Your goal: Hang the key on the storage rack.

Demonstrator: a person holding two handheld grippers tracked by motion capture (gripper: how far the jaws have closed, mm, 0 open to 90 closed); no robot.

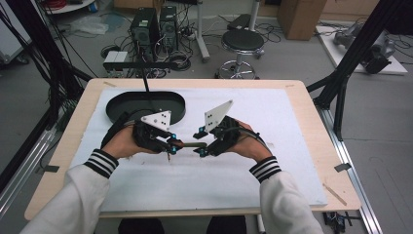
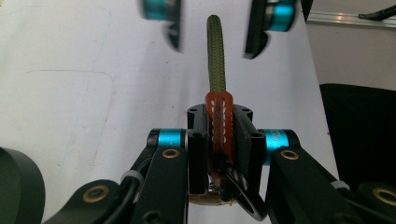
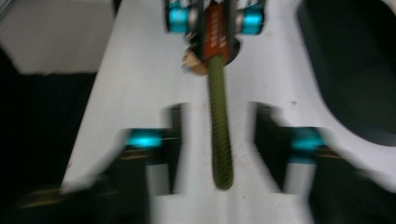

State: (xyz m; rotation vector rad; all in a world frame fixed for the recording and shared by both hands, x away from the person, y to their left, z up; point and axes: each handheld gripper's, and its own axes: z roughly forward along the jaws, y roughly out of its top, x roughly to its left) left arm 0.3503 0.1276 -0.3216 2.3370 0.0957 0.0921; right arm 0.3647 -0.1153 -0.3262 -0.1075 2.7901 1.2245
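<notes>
A slim tool with an orange grip (image 2: 218, 105) and an olive-green ribbed shaft (image 2: 215, 56) hangs level above the white mat, between my two hands. My left gripper (image 2: 219, 122) is shut on the orange grip, with the pads pressed on both its sides. In the high view the left gripper (image 1: 174, 145) faces my right gripper (image 1: 202, 146), and the shaft (image 1: 192, 145) bridges them. The right gripper (image 3: 217, 135) is open: its blurred jaws stand apart on either side of the shaft (image 3: 220, 140) without touching it. The shaft's free end lies between them.
A black oval tray (image 1: 146, 105) sits on the white mat (image 1: 204, 175) at the back left, just behind my left hand. The mat covers most of the wooden table (image 1: 73, 126). Black frame posts stand at both sides of the table.
</notes>
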